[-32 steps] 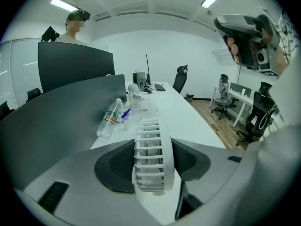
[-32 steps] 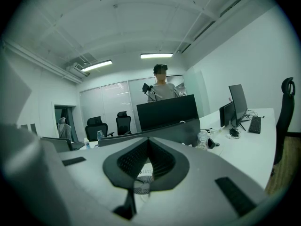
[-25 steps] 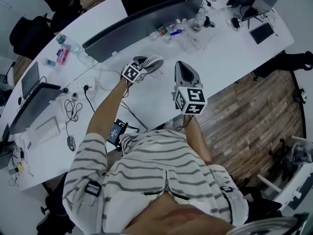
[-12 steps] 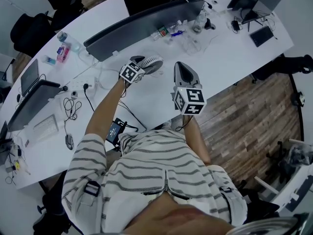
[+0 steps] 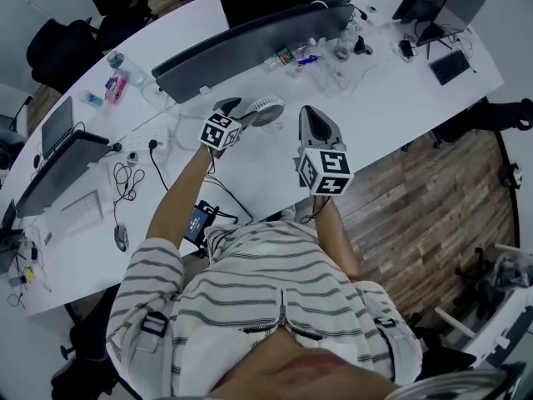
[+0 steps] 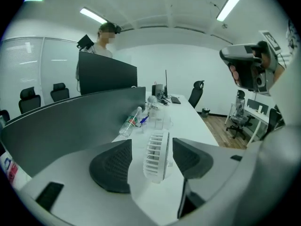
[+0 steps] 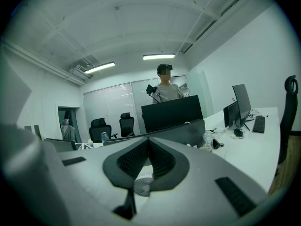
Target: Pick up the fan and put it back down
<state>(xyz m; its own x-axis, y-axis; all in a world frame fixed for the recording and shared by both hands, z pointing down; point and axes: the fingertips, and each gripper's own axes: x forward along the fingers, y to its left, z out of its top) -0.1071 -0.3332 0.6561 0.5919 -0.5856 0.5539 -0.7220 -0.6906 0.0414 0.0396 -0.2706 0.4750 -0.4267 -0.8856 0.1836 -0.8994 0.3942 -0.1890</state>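
A small white fan stands on the white desk, edge-on in the left gripper view. My left gripper points down at it and its jaws are opening. The fan sits between the dark pads with a gap on each side, so nothing presses on it. My right gripper hovers just to the fan's right, its jaws closed together on nothing. Part of the fan's grille shows under them.
A long grey divider panel runs behind the fan, with bottles and small items along it. Cables and a power strip lie to the left, a laptop farther left. A person stands beyond the desk.
The left gripper has drawn back and up from the fan and its jaws have spread wider. The fan stays on the desk. The right gripper has not moved.
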